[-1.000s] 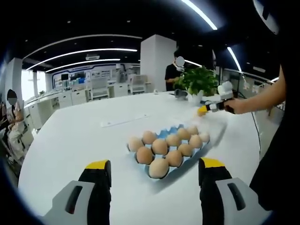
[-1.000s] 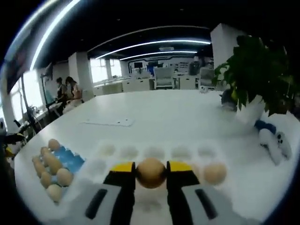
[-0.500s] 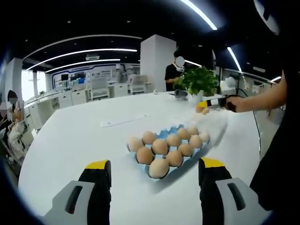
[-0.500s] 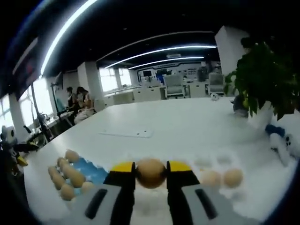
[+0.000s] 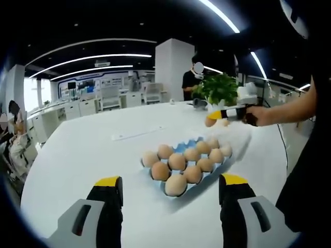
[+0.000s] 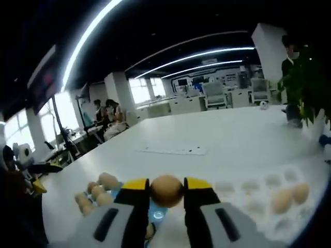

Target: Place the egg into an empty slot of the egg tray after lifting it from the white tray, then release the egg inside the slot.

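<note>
My right gripper (image 6: 166, 190) is shut on a brown egg (image 6: 166, 190), held in the air above the table. Below it to the left lies the blue egg tray (image 6: 106, 192) with several eggs in it. The white tray (image 6: 269, 194) is at the right with two eggs (image 6: 289, 196). In the left gripper view the blue egg tray (image 5: 187, 163) sits mid-table, nearly full of eggs. Beyond it the right gripper (image 5: 213, 118) carries the egg (image 5: 210, 122) in a person's hand. My left gripper (image 5: 168, 192) stands open, low over the table in front of the tray.
A potted green plant (image 5: 220, 90) stands at the far side of the white table (image 5: 88, 155). A flat white strip (image 5: 137, 134) lies on the table behind the egg tray. People stand and sit in the background.
My right gripper has carried the egg to the left, away from the white tray and toward the blue egg tray. The left gripper has stayed still.
</note>
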{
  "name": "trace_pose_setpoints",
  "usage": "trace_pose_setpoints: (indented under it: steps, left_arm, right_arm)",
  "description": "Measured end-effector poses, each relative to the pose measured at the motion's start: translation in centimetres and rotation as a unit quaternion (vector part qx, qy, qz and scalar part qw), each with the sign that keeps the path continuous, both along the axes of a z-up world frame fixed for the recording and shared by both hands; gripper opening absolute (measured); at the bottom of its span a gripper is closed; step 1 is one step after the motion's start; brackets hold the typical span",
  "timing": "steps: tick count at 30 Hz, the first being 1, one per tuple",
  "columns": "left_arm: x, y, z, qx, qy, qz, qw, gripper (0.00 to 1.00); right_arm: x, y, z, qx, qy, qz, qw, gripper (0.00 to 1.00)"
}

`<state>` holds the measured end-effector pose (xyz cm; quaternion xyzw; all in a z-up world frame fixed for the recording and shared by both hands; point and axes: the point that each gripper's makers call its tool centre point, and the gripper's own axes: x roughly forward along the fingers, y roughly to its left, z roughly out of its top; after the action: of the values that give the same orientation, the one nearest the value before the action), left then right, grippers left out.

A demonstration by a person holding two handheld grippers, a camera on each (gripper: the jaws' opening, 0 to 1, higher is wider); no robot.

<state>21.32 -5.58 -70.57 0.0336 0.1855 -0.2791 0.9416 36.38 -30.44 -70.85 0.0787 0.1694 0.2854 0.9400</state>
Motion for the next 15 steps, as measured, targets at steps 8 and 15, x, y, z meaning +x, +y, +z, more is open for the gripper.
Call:
trace_pose_setpoints:
  steps: [8,15]
  left_arm:
    - [0.0,-0.1,0.0,-0.001,0.0,0.001,1.0,0.77]
    - [0.0,-0.2,0.0,0.001,0.0,-0.002,1.0,0.76]
  right_arm:
    - [-0.1,4.4,-0.2,0.013,0.003,0.041,0.9991,0.25]
    - [0.0,7.6,-0.7,0.02,0.008,0.076,0.9969,0.25]
